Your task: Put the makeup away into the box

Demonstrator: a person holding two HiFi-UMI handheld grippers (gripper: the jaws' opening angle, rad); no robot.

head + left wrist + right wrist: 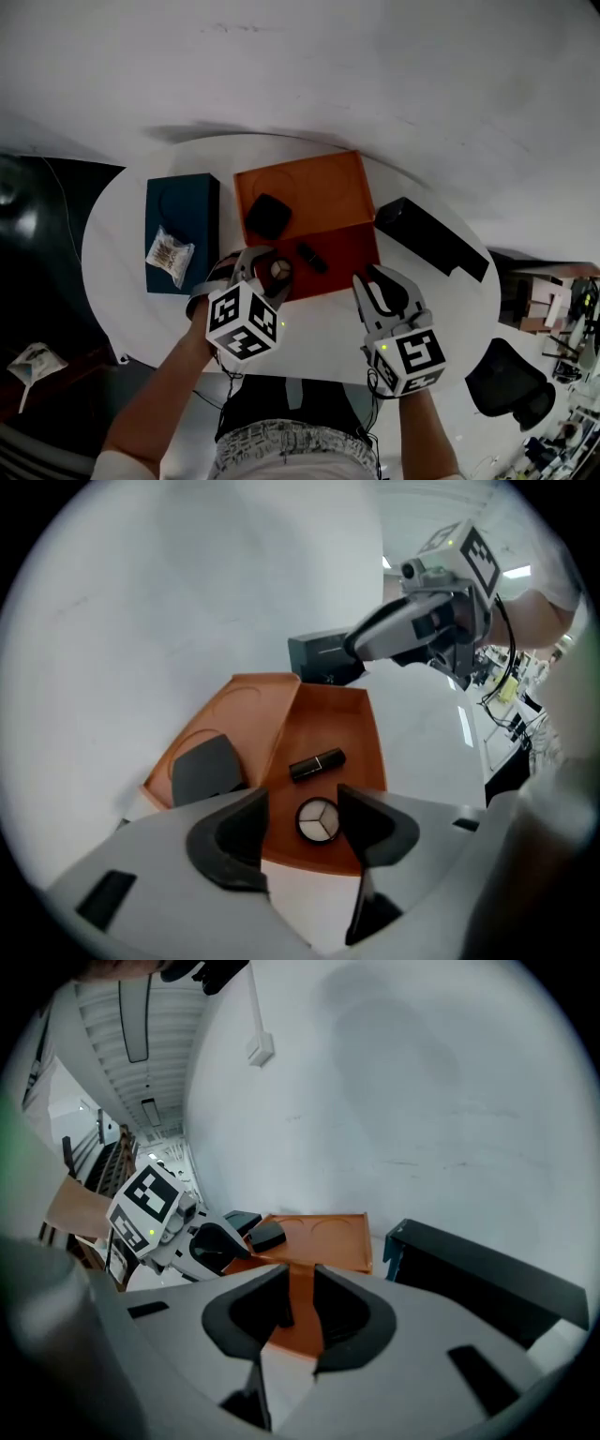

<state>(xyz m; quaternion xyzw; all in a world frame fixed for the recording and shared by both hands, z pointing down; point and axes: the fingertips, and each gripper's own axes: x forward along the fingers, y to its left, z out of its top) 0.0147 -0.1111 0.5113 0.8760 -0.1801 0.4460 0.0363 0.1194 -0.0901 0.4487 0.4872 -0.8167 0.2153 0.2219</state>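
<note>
An open orange box [349,251] lies on the white table, its lid [319,186] folded back flat. Inside the box are a black lipstick [317,764] and a round three-part palette [317,820]. A dark compact [206,768] rests on the lid. My left gripper [302,799] hangs just above the box's near edge, pointing down. Its jaws stand wide on either side of the palette without touching it. My right gripper [375,286] hovers at the box's near right corner. Only a narrow gap shows between its jaws [302,1283], with nothing in it.
A long black box [431,236] lies to the right of the orange box. To the left sits a blue box [184,202] with a small clear packet [169,251] on it. The round table's edge [103,291] curves close at left and front, with a black chair [511,380] beyond at right.
</note>
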